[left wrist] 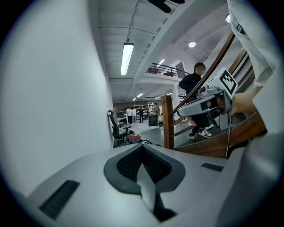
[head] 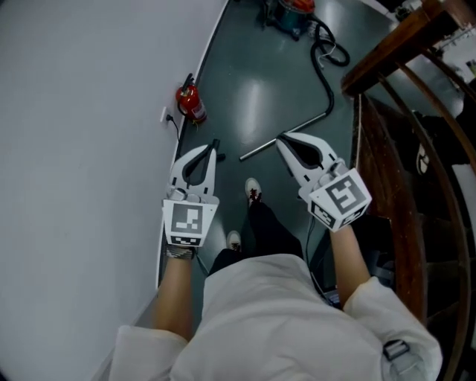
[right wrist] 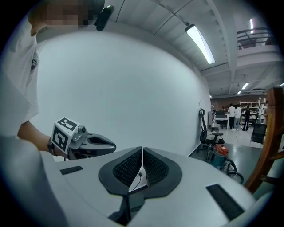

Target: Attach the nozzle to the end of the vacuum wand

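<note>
My left gripper (head: 214, 146) with jaws together and empty, my right gripper (head: 282, 140) likewise, vacuum wand (head: 260, 149) lying on the dark floor (head: 253, 89) below

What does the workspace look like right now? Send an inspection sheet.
Surface: glossy grey-green floor.
Job's things: metal vacuum wand lies on the floor, hose running to the vacuum; nozzle not made out.
Clutter: red fire extinguisher by the wall.
Grippers: left gripper and right gripper both shut, empty.
Cables: black cable below a wall outlet.
Surroundings: white wall left, wooden staircase right; people far off.
</note>
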The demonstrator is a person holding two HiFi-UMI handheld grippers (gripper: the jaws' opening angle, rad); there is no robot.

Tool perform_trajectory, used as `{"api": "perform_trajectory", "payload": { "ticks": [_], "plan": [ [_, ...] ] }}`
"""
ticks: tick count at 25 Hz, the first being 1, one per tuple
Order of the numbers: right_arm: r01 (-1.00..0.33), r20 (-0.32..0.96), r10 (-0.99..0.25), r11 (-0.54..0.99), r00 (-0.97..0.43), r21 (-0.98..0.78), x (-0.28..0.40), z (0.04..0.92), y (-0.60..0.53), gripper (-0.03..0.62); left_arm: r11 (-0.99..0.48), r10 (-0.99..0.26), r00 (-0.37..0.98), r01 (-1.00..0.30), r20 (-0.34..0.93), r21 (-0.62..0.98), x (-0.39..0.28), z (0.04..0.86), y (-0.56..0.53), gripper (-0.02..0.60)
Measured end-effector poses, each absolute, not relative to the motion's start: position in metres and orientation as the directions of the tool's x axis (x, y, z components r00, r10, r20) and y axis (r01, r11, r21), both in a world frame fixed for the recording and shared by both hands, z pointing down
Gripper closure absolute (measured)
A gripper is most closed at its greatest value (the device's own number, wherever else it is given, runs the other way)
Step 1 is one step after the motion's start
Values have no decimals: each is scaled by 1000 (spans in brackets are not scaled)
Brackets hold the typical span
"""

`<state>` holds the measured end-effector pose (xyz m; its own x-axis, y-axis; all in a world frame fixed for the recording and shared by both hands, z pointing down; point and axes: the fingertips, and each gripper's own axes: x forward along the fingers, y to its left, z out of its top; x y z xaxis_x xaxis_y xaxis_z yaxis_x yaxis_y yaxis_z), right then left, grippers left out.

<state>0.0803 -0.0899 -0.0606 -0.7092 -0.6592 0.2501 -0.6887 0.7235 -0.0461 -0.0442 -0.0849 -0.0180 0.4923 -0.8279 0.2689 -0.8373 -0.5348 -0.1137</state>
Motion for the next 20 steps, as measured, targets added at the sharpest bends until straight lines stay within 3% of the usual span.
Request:
{"api": "perform_trajectory", "payload": {
  "ticks": [20],
  "plan": [
    [-578,423,-534,815,-732,30,25,141,-150,566,-520,-805,463,-851,370,-68,-52,140,-144,581]
  ]
}}
